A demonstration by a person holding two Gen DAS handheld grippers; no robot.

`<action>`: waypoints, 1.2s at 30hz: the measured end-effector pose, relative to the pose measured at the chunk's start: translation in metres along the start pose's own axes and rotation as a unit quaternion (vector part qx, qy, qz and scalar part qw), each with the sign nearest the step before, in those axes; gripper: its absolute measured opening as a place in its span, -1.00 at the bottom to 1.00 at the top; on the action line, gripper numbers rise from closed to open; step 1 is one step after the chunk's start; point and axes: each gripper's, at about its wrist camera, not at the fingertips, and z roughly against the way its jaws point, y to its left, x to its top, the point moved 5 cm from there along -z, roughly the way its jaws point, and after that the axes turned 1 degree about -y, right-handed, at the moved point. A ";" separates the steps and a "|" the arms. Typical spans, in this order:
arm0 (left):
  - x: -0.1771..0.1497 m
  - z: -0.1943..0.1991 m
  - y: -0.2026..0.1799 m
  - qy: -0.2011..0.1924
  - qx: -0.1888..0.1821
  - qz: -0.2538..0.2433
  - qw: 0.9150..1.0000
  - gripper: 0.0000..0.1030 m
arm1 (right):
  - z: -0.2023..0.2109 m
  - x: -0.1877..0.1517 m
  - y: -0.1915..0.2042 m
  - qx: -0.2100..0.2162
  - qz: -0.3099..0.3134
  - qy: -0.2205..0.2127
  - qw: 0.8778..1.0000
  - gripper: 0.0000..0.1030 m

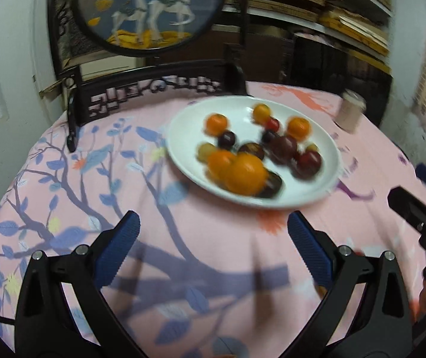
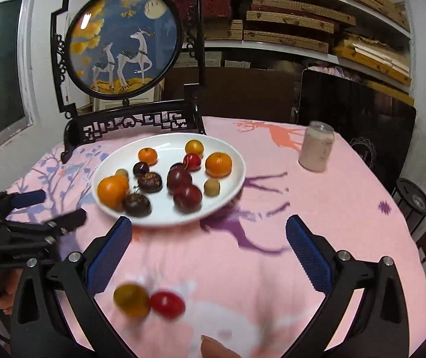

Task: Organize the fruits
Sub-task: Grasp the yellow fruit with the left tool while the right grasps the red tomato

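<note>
White plate (image 2: 230, 161) holds fruit; yellow tomato (image 2: 131, 299), red tomato (image 2: 167, 304) touching on tablecloth (image 2: 347, 208).

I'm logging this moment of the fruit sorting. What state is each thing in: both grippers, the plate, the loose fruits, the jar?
Left gripper: open, empty, above the cloth.
Right gripper: open, empty.
Plate: upright on the table, holding oranges, dark plums and small fruits.
Yellow-green fruit: off the plate, on the cloth, blurred.
Red fruit: off the plate, beside the yellow-green one.
Jar: upright, lid on.

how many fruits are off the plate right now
2: a yellowish fruit and a red fruit, side by side on the tablecloth near the right gripper. Others may be hidden.
</note>
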 end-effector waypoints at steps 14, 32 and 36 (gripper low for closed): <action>-0.048 0.013 -0.090 0.008 -0.040 -0.149 0.988 0.96 | 0.039 -0.021 -0.059 0.034 -0.150 -0.003 0.988 0.97; -0.042 0.015 -0.007 0.027 -0.003 -0.028 0.999 0.96 | 0.031 -0.027 -0.043 0.037 -0.125 0.018 0.991 0.97; -0.044 0.000 -0.023 0.037 0.040 -0.087 0.995 0.96 | 0.022 -0.033 -0.034 0.039 -0.112 0.033 0.992 0.97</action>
